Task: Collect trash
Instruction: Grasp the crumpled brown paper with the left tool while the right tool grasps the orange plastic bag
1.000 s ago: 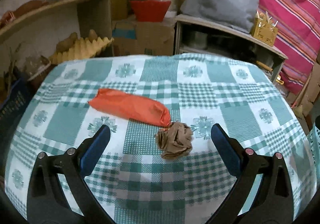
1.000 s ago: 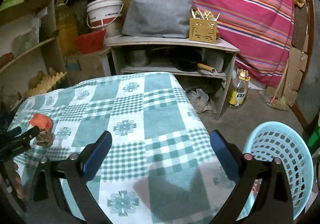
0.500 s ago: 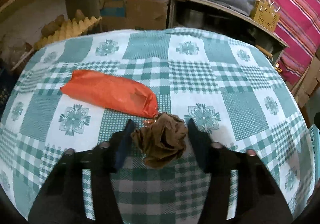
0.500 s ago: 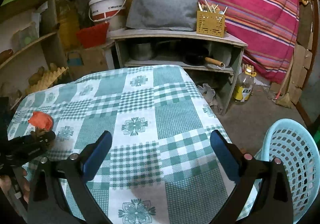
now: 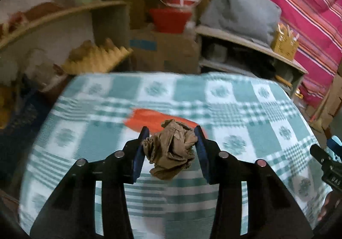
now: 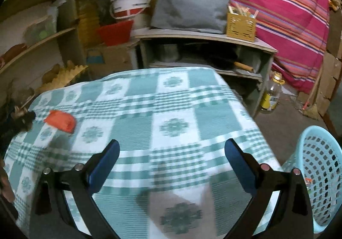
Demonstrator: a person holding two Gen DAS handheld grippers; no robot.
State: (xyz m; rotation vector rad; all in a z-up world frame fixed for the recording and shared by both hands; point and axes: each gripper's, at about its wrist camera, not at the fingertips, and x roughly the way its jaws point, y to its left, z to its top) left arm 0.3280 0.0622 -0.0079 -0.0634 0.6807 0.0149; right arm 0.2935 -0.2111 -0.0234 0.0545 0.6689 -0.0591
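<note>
Crumpled paper: the brown paper wad (image 5: 171, 149) looks light, soft and springy. It should squash under pressure rather than slip, and nothing about it seems fragile.
Hold point: across its middle, where the bulk is thickest. A loose flap hangs at its 6 o'clock and would be a poor place to pinch.
Left gripper: the left gripper (image 5: 170, 146) is closed onto the wad, one blue pad pressing at the wad's 9 o'clock and the other at its 3 o'clock, both in contact.
Wad position: it sits between the pads above the checked tablecloth (image 5: 245, 110). I cannot tell whether its lowest flap touches the cloth.
Orange wrapper: the orange wrapper (image 5: 149, 120) lies flat on the cloth at the wad's 12 o'clock, partly hidden behind it. It looks thin, limp and probably slick, so a pinch on one end seems best.
Right gripper: the right gripper (image 6: 172, 159) is spread wide and holds nothing, hovering over the near edge of the table.
Basket: the pale blue basket (image 6: 320, 175) stands on the floor at the right gripper's 3 o'clock, just beside the table corner.
Risk: the wad may spring back and loosen if the squeeze eases.
</note>
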